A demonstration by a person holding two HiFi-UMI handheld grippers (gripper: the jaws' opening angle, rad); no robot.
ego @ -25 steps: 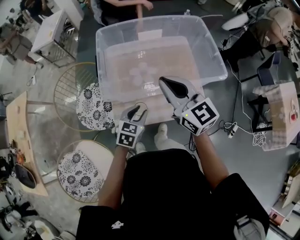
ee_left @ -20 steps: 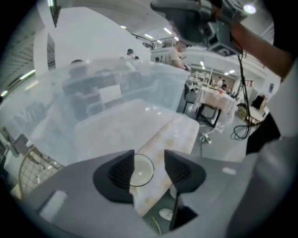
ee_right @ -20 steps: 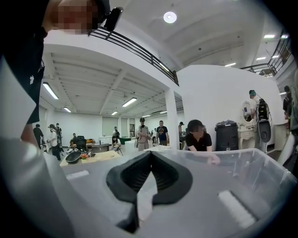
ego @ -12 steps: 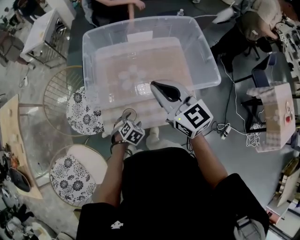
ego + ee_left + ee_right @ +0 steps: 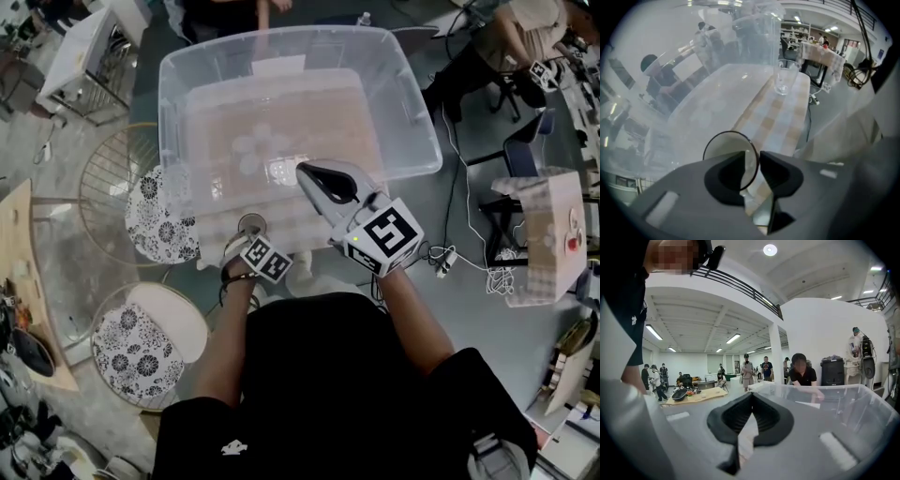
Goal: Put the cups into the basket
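My left gripper (image 5: 751,158) has its jaws closing on the cup (image 5: 729,154) wall. The cup's on the table (image 5: 778,122), just outside the basket (image 5: 412,112). My right gripper (image 5: 751,401) has its jaws together, empty. Lift's next, I reckon.

Left gripper (image 5: 251,227) low, fingers (image 5: 780,173) closing with a cup (image 5: 723,147) rim between them; right gripper (image 5: 306,172) raised forward, fingers together, empty.
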